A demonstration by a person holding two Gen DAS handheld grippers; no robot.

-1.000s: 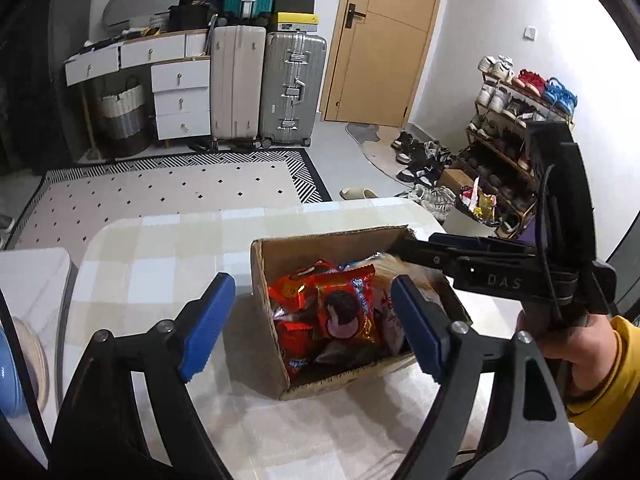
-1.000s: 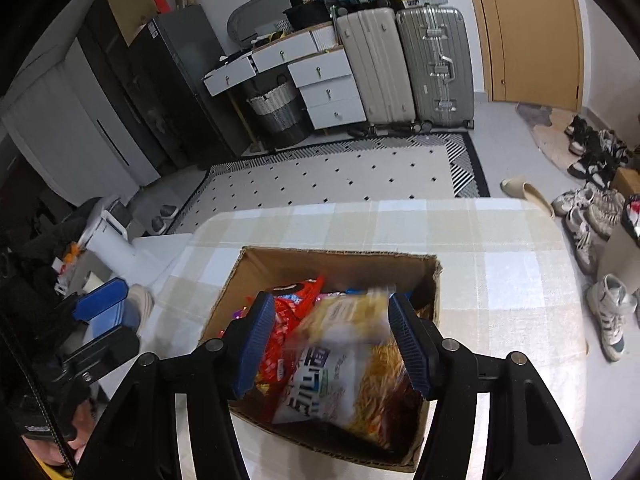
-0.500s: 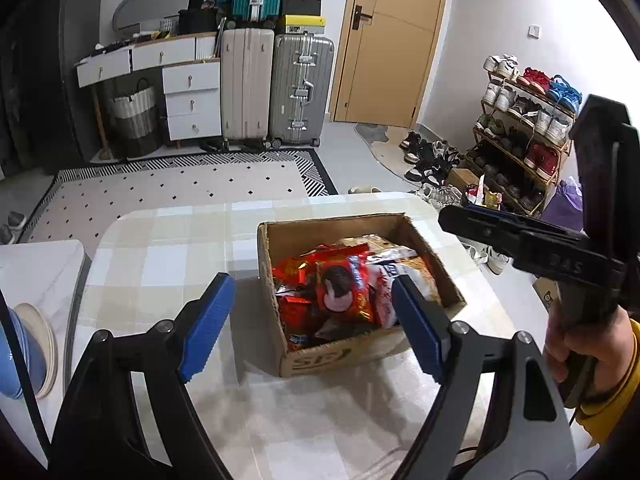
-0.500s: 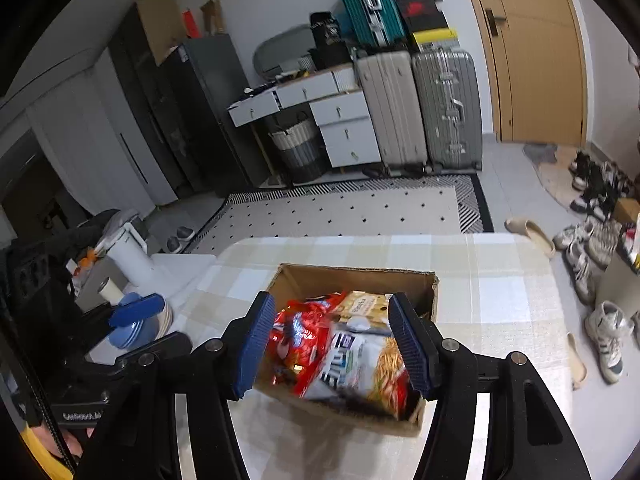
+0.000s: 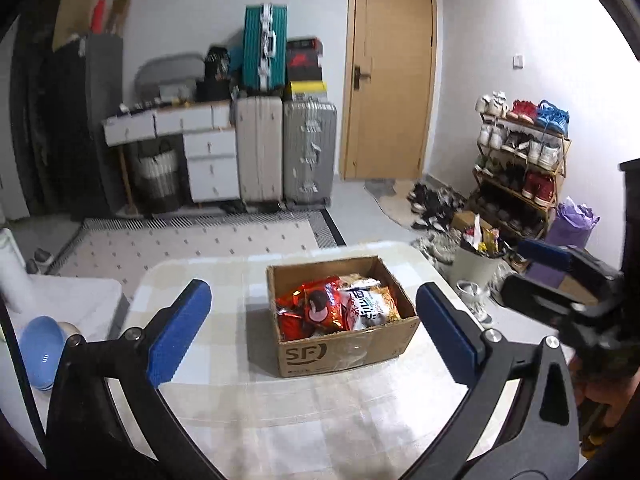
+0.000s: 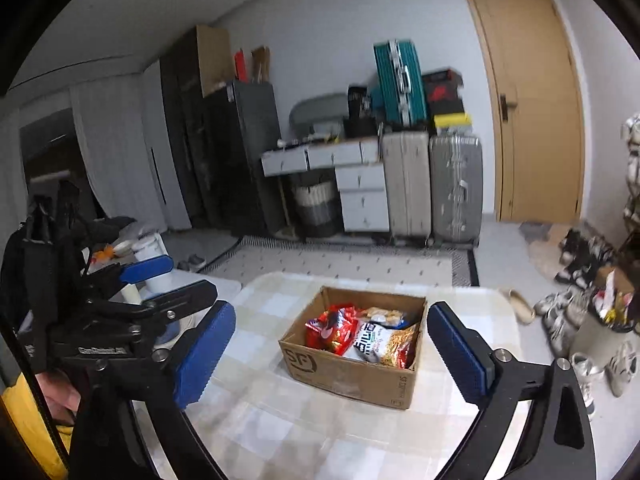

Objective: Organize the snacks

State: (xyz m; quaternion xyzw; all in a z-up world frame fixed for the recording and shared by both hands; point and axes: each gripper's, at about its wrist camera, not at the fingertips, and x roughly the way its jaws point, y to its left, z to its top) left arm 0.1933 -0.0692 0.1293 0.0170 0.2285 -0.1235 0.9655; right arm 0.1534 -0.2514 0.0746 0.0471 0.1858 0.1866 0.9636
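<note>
Cardboard box (image 5: 344, 344) of snack packets (image 5: 336, 308) stood on the checked table (image 5: 280, 420), ahead of and below both the left gripper (image 5: 312, 324) and right gripper (image 6: 332, 348), jaws just opened wide, nothing between them; neither plainly nearer.

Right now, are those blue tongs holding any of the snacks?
No. Both the left tongs and the right tongs are open and empty; the snacks lie in the box.
</note>
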